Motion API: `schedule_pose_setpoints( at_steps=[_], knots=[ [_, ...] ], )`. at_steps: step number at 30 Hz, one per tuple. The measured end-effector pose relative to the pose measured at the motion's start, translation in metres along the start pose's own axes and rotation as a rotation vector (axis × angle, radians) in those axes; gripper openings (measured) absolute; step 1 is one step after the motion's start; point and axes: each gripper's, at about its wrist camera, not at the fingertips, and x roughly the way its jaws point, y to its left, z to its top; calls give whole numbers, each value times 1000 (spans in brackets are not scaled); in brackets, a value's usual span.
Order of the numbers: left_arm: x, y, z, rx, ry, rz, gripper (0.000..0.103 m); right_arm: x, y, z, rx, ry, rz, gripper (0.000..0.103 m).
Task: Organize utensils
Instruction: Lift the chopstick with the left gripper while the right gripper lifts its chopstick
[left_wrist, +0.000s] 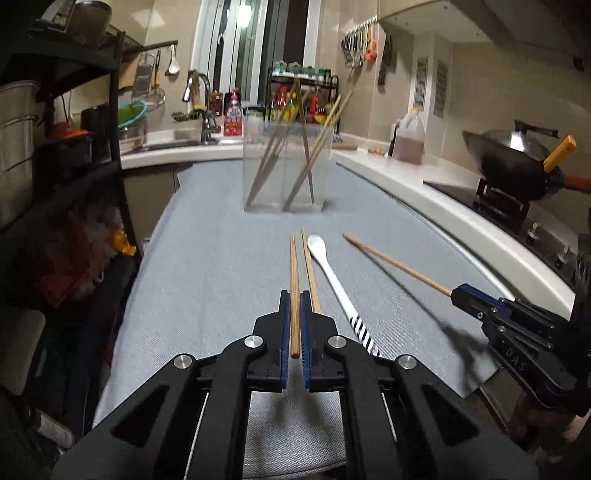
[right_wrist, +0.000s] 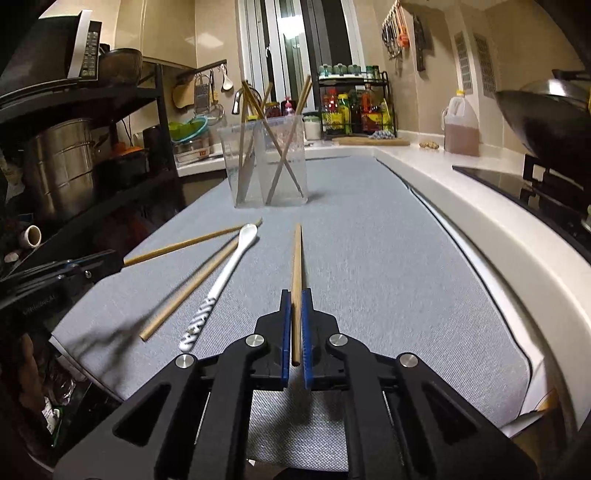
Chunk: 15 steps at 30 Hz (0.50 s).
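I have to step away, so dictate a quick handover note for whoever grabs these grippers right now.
Left gripper: shut on a chopstick.
Right gripper: shut on another chopstick.
Clear holder at the far end of the grey mat: several chopsticks already inside.
On the mat: one loose chopstick and the white spoon.
Left to do: drop both held chopsticks in the holder, then the loose chopstick and spoon.

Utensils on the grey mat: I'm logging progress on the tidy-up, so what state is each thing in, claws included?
Left claw: shut on a chopstick.
Right claw: shut on another chopstick.
Loose chopstick: flat on the mat.
White spoon: flat on the mat, beside the loose chopstick.
Clear holder: upright, several chopsticks leaning inside.
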Motion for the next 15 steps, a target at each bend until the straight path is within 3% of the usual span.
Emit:
schedule_pose_setpoints(
  at_steps=[7, 15],
  knots=[
    [-26, 1, 32, 9, -93, -35, 5, -15, 9, 31, -20, -53, 14, 6],
    [-36, 8, 57, -5, -114, -59, 5, -22, 15, 61, -36, -85, 17, 6]
  ],
)
